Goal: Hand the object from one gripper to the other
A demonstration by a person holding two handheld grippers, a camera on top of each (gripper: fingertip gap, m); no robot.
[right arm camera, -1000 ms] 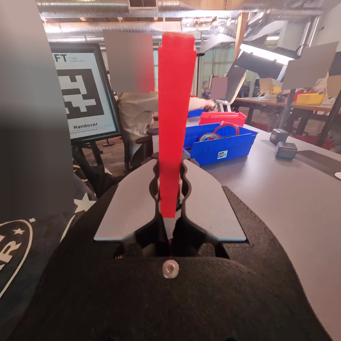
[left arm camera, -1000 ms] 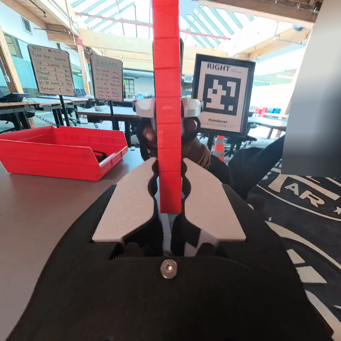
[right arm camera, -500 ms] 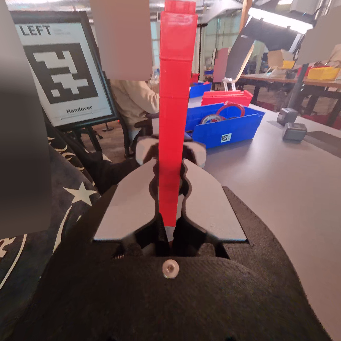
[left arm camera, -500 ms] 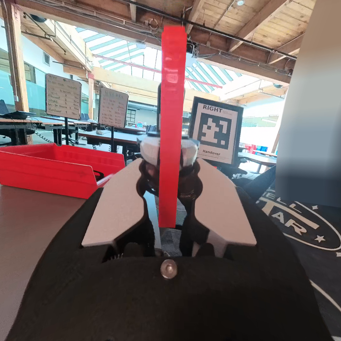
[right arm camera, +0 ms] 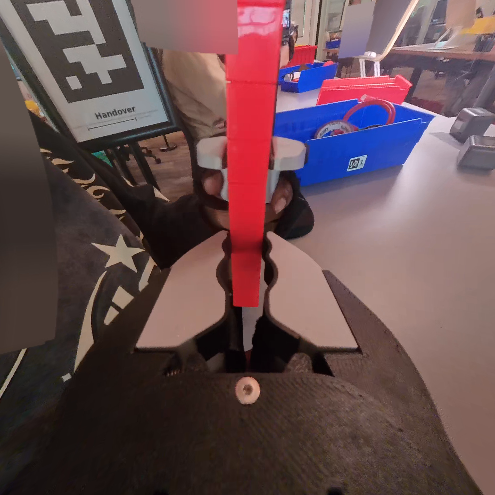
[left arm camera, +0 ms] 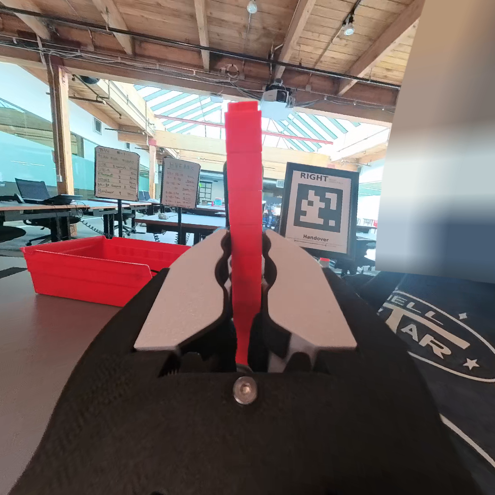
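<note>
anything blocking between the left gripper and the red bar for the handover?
Nothing visible. The red bar stands upright between the left gripper fingers, which close on its sides. The right gripper clamps the bar's other end, with no other object between either gripper and the bar.

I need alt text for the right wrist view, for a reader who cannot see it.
A tall red bar of stacked blocks stands upright with its lower end between the fingers of the right claw, while the left claw grips it higher up. A blue bin stands on the grey table to the right.
</note>
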